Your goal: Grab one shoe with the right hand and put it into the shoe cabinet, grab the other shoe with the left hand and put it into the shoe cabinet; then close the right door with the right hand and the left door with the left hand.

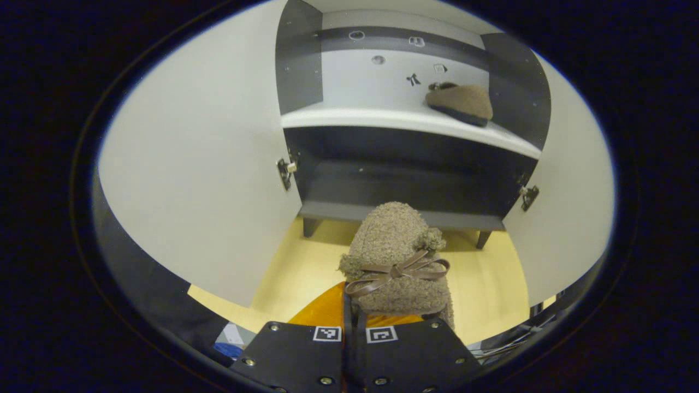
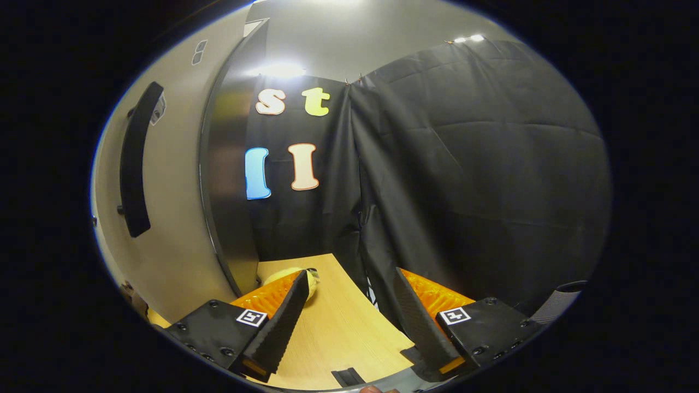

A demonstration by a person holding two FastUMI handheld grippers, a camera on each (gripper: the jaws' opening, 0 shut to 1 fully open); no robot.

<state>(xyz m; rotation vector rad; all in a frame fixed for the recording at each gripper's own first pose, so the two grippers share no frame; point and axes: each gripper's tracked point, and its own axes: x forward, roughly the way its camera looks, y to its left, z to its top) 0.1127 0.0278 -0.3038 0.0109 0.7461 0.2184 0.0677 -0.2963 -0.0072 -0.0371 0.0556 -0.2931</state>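
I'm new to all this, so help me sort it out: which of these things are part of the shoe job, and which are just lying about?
Part of the job:
- held shoe in left gripper
- shelved shoe
- shoe cabinet
- left door
- right door
- right gripper, fingers apart

Lying about:
- yellow object on the floor

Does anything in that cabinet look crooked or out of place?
Nothing stands out. One shoe sits flat on the upper shelf, both doors hang open, and the other shoe is held in the left hand-held gripper.

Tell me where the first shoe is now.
In the left gripper view, the shoe lies on the right part of the cabinet's upper shelf, near the right inner wall.
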